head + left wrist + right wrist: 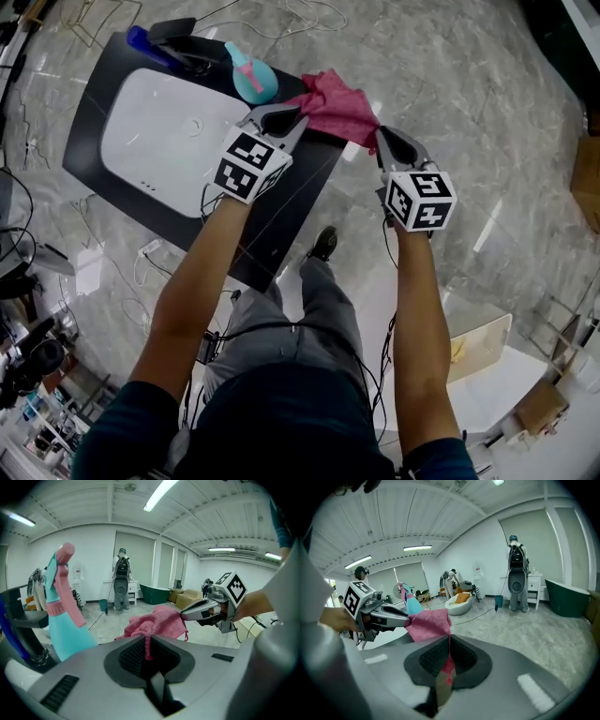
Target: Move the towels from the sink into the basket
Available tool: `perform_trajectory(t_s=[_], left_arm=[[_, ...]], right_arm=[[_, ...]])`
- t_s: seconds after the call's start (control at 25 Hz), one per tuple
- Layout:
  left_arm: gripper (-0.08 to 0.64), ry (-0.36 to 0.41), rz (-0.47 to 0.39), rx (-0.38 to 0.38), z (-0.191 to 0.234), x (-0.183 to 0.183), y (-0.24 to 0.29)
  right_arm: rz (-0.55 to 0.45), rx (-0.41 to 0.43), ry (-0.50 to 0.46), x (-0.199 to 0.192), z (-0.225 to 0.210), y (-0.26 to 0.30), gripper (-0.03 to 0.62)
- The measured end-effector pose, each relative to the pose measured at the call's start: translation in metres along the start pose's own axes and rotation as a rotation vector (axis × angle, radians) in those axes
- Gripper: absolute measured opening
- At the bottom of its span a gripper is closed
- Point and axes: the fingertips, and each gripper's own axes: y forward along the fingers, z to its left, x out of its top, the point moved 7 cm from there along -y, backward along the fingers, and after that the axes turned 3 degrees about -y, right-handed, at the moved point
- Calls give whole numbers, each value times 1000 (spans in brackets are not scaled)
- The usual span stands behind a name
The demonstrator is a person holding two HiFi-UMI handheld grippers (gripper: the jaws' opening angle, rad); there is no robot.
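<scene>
A pink towel [333,108] hangs stretched between my two grippers, over the right edge of the black counter [281,216] that holds the white sink [159,131]. My left gripper [299,115] is shut on the towel's left corner; in the left gripper view a fold of the towel [157,623] is pinched in the left gripper [147,641]. The right gripper [379,136] is shut on the right corner, beyond the counter and above the floor. From the right gripper view, the towel [429,623] runs from the right gripper [449,645] across to the left gripper [405,616]. No basket is in view.
A teal spray bottle [251,77] with a pink trigger stands at the sink's far edge, close to the towel, beside a blue-handled tool [150,45]. Cables trail over the marble floor. A cardboard box [478,347] sits at the lower right. A person [122,581] stands far off.
</scene>
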Motion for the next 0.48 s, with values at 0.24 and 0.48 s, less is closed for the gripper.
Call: perform_trajectory(t_s=[0.24,0.48], left_arm=[[37,50,-28,-13,-6,20,-28],[37,73,-62,-22,-13,40,-57]], right_arm=[[-62,-40,-54,29,15,-15,18],[-106,-60,-86,59,30,-34,18]])
